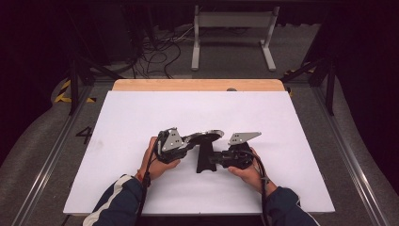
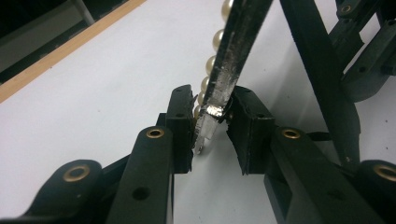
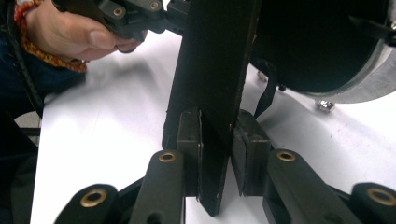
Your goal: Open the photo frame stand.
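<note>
White surface carries a black stand near its middle, its strut clenched by the right tongs. Beside it, a pearl-edged mirror rim is gripped by the left tongs, both forearms lying low.

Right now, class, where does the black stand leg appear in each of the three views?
High view: the black stand leg is at the centre, between the two hands.
Left gripper view: the black stand leg slants down the upper right.
Right gripper view: it stands upright at the centre, clamped by the right hand-held gripper.
Shared landmark: the round pearl-edged disc joined to it.
</note>
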Available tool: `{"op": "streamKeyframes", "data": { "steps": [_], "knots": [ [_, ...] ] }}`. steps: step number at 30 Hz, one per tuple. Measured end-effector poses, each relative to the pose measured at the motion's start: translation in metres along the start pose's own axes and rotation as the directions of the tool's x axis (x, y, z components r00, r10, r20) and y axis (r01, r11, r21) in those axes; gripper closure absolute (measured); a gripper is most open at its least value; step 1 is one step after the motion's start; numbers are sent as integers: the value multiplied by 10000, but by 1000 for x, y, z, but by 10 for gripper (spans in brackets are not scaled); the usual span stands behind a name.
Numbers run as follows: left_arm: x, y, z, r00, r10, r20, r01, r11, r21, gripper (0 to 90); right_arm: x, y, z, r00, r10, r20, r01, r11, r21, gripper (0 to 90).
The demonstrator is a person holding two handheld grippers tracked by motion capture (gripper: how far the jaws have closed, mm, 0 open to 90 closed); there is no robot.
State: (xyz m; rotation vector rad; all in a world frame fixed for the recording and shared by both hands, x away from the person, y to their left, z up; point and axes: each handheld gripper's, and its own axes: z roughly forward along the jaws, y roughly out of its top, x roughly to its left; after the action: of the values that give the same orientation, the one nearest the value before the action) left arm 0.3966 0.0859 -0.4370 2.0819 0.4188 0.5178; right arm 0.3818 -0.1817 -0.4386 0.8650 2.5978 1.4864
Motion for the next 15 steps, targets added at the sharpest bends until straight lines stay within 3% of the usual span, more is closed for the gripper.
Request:
{"op": "streamKeyframes", "data": {
  "steps": [9, 15],
  "knots": [
    [-1, -3, -1, 9999, -155, -49, 154, 9999, -38, 711, 3, -1, 1, 9999, -88, 58, 88, 10000, -7, 760],
    [-1, -2, 0, 9999, 97, -60, -97, 9999, 61, 713, 3, -3, 0, 9999, -29, 113, 29, 10000, -11, 762]
  ]
}}
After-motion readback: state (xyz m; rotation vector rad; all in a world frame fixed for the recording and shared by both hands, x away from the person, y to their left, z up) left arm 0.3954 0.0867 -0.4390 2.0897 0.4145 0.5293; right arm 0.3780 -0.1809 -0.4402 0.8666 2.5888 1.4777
